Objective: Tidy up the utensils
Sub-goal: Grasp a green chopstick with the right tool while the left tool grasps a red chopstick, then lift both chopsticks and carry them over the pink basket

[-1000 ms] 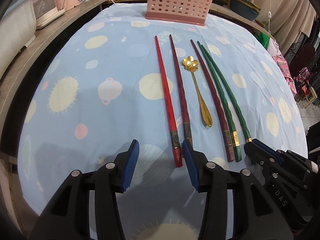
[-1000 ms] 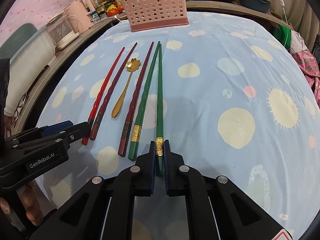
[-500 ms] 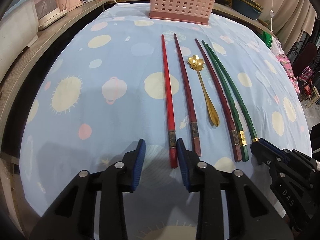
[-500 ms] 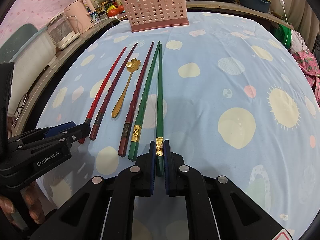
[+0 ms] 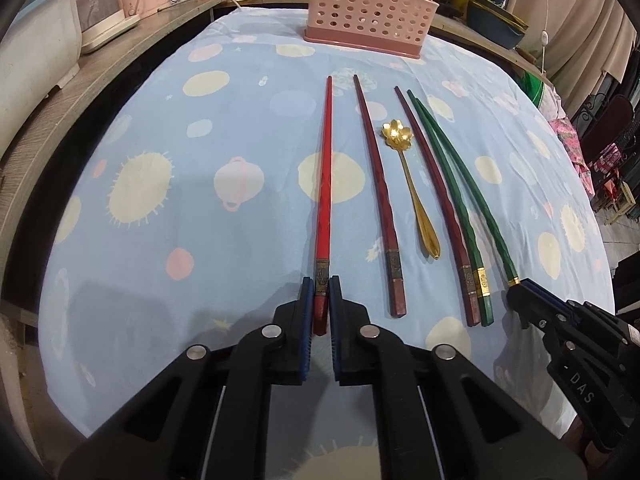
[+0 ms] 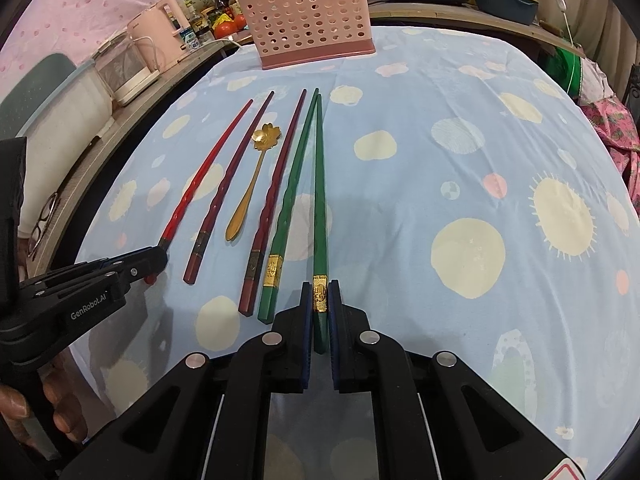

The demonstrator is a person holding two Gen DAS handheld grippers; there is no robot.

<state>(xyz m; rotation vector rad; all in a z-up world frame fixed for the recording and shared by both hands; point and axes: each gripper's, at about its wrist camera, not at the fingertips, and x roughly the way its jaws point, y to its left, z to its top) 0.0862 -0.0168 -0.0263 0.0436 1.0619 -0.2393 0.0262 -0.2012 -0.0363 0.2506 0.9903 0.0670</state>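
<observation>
Nothing has reached the pink holder (image 5: 370,4) yet; it stands at the far edge of the desk (image 5: 160,208), well apart from the utensils, and whether anything sits inside it cannot be told. All six utensils lie in a row on the spotted cloth: a bright red chopstick (image 5: 325,184), two dark red chopsticks (image 5: 378,184) with the gold spoon (image 5: 412,184) between them, and a pair of green chopsticks at the right. The left gripper (image 5: 321,300) is closing its fingers on the near end of the bright red chopstick, the pads seeming to press on it already. The right gripper (image 6: 320,300) has its fingers clenched on the near, gold-banded end of the outermost green chopstick (image 6: 319,184). Both chopsticks appear to rest flat on the cloth, not yet lifted. So the work looks to be at its first step: two pieces grasped, none raised, and every piece left to carry across and drop into the holder.
</observation>
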